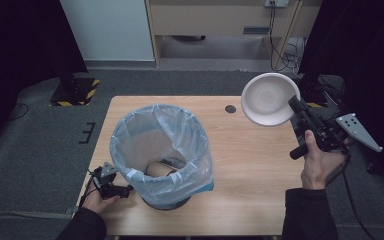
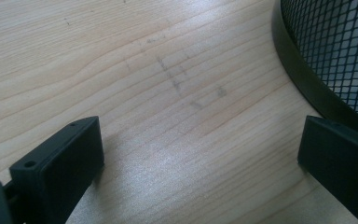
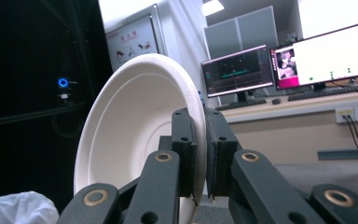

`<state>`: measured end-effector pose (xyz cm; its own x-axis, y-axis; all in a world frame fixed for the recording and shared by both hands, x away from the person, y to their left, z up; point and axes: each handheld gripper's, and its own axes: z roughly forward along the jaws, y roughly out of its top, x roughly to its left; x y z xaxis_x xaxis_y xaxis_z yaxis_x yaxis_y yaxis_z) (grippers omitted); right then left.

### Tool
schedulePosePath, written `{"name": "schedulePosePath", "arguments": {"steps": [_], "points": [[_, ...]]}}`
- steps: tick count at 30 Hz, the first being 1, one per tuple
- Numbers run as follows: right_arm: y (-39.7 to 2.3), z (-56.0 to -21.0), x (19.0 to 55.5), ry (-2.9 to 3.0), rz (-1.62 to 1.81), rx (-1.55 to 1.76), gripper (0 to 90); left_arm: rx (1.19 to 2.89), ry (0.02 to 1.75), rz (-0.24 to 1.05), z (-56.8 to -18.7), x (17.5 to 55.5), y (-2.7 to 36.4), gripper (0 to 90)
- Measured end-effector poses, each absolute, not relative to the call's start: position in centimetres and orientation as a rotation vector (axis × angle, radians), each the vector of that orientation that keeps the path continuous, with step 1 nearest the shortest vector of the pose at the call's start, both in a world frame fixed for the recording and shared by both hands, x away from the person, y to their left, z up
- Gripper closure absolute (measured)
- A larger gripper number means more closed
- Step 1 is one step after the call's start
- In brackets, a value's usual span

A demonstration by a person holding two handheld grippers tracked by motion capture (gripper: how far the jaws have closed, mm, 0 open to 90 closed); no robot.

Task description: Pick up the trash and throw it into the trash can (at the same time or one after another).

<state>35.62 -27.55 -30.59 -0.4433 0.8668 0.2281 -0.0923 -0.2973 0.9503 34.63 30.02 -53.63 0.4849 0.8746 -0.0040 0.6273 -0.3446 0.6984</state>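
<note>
While the right gripper (image 1: 296, 106) pinches the rim of a white paper bowl (image 1: 269, 99) above the table's far right corner, the left gripper (image 1: 126, 190) rests spread wide on the wooden table (image 1: 250, 175)

Its jaws hold nothing, one close beside the black mesh bin (image 2: 340, 56); a translucent bag (image 1: 160, 145) lines that round bin and veils what lies inside, and the bowl's matte, ribbed body hides its far rim in the right gripper view

The bin liner (image 1: 160, 145) is covering most of the mesh wastebasket (image 1: 167, 202), leaving its base showing. The frame edge is cutting off the wastebasket's (image 2: 328, 51) wall in the left gripper view. The right gripper's (image 3: 200, 140) pads are hiding part of the paper bowl's (image 3: 130, 126) rim.
</note>
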Motion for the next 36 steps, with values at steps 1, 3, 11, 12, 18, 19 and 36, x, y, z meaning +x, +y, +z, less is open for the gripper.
{"name": "schedulePosePath", "arguments": {"steps": [1,3,11,12,18,19,36], "points": [[-27.4,-30.4,35.5,1.254,1.821,1.029,84.5,2.09,1.234,0.497,-53.6,34.6,30.0,0.0],[-27.3,-30.1,35.2,1.253,1.832,1.013,84.5,2.091,1.234,0.497,-53.6,34.6,30.0,0.0],[-26.4,-29.0,34.4,1.264,1.878,0.952,84.5,2.091,1.233,0.497,-53.6,34.6,30.0,0.0],[-26.3,-28.9,34.3,1.267,1.881,0.945,84.5,2.091,1.233,0.497,-53.6,34.6,30.0,0.0],[-25.3,-28.4,33.9,1.294,1.922,0.903,84.5,2.091,1.234,0.497,-53.6,34.6,30.0,0.0],[-25.1,-28.4,33.9,1.298,1.927,0.897,84.5,2.091,1.233,0.497,-53.6,34.6,30.0,0.0],[-18.9,-27.2,33.2,1.477,2.051,0.748,84.5,2.09,1.234,0.497,-53.6,34.6,30.0,0.0]]}}
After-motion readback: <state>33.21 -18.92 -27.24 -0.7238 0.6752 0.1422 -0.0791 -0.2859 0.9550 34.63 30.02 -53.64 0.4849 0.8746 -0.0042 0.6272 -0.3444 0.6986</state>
